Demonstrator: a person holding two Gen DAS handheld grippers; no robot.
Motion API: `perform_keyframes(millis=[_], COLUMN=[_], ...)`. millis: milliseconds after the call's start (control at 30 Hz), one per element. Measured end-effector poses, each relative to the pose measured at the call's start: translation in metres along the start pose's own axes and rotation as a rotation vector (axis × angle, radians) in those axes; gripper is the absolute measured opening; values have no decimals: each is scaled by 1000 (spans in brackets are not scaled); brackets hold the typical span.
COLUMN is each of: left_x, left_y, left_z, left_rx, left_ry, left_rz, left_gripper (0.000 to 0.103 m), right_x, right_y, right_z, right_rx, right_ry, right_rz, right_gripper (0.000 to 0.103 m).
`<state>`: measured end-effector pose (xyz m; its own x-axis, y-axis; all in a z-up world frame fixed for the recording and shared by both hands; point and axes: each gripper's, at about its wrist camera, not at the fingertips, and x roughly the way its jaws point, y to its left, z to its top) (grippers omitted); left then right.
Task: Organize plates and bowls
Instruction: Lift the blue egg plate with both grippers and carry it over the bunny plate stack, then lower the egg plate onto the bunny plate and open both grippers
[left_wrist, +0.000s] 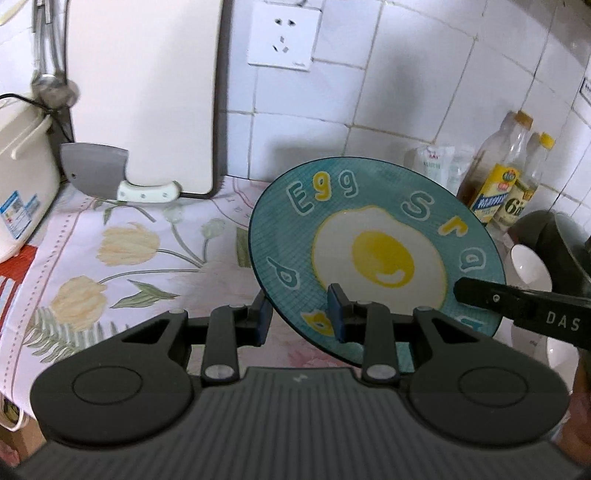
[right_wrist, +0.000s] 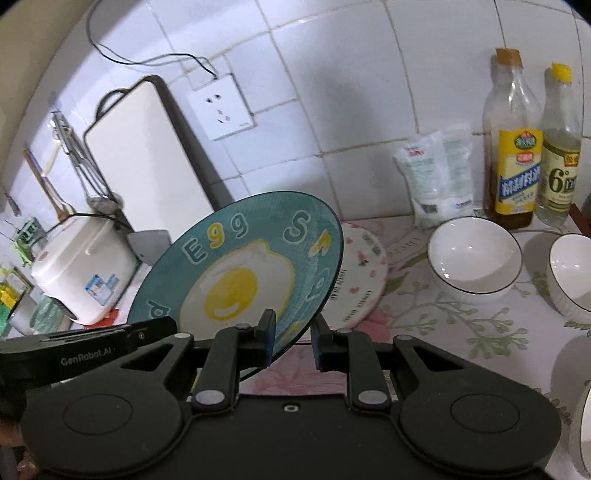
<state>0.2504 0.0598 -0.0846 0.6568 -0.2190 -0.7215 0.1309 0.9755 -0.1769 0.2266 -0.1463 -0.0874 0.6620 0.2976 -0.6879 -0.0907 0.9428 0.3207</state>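
A teal plate printed with a fried egg and letters hangs tilted above the flowered counter cloth. My left gripper is shut on its near rim, one blue pad above and one below. My right gripper is shut on the opposite rim of the same plate. Each gripper shows in the other's view: the right gripper, the left gripper. A white patterned plate lies on the cloth behind the teal one. Two white bowls stand to the right.
Two bottles and a white bag stand by the tiled wall. A cutting board, a cleaver and a white cooker are at the left. A dark pot sits at the right.
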Motion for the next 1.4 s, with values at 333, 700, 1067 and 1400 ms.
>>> perform_keyframes(millis=[333,700,1067,1400], left_x=[59,100,119,120], left_y=[6,6,8,18], left_z=[-4,3,12,14], left_rx=[-39,-26,-50,-183], left_ry=[91,151,186,223], left_rz=[23,39,44,20], left_gripper=[30,30,30,28], right_x=[51,86,103,106], right_y=[-30,-44,-44,-46], right_z=[-2,9,19,16], right_rx=[50,101,91,94], right_ry=[104,171,191,164], right_rz=[-22,-42,-90,-101], right_gripper=[24,25,25,25])
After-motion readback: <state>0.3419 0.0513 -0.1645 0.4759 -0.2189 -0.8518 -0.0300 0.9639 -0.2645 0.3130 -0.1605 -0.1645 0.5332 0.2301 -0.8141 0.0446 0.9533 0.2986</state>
